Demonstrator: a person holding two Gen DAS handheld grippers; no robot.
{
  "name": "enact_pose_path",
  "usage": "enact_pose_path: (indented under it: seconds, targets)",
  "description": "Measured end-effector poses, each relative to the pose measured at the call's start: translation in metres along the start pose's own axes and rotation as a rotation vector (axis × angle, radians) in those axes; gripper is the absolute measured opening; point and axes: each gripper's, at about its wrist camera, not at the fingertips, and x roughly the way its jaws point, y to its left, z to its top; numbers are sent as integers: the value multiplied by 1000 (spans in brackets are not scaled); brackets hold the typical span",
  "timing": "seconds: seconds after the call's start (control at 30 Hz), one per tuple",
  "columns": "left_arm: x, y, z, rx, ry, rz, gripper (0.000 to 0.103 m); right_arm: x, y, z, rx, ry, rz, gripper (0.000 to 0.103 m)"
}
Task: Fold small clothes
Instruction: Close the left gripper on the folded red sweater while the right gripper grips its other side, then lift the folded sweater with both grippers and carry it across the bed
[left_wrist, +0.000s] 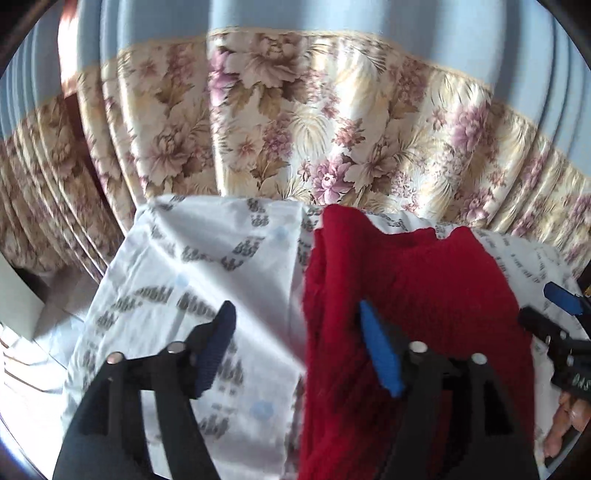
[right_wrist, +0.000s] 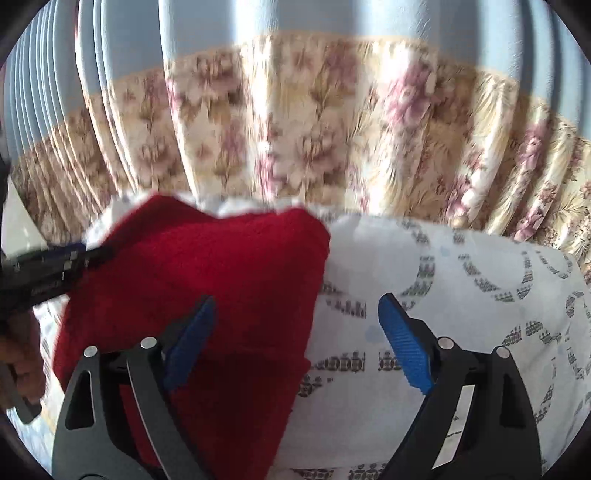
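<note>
Lying folded on the white patterned sheet (left_wrist: 177, 266), the red knitted garment (left_wrist: 406, 295) sat in the middle of the surface, with the flowered curtain (left_wrist: 295, 122) hanging just behind it. The left gripper (left_wrist: 299, 347) stood with its jaws apart and nothing gripped, one blue pad over the sheet and the other over the garment's left edge. To the right, the right gripper (right_wrist: 295, 343) was spread wide and empty too, straddling the garment's right edge and the bare sheet beside it.
</note>
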Motion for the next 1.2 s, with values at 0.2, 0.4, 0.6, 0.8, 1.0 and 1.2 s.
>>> enact_pose_path:
  seconds: [0.2, 0.4, 0.6, 0.8, 1.0, 1.2]
  targets:
    - [-11, 19, -21, -80, 7, -9, 76, -4, 6, -2, 14, 5, 35, 89]
    - [-34, 20, -31, -194, -52, -163, 76, -5, 7, -11, 47, -3, 56, 89]
    - [-17, -15, -34, -74, -37, -138, 77, 2, 7, -17, 54, 18, 53, 89]
    - [18, -21, -58, -114, 30, -145, 97, 13, 1, -31, 65, 44, 51, 92]
    - [23, -20, -63, -135, 62, -174, 98, 23, -6, -40, 111, 61, 91, 94]
    - [24, -24, -64, -121, 62, -170, 97, 33, -13, -47, 173, 83, 162, 94]
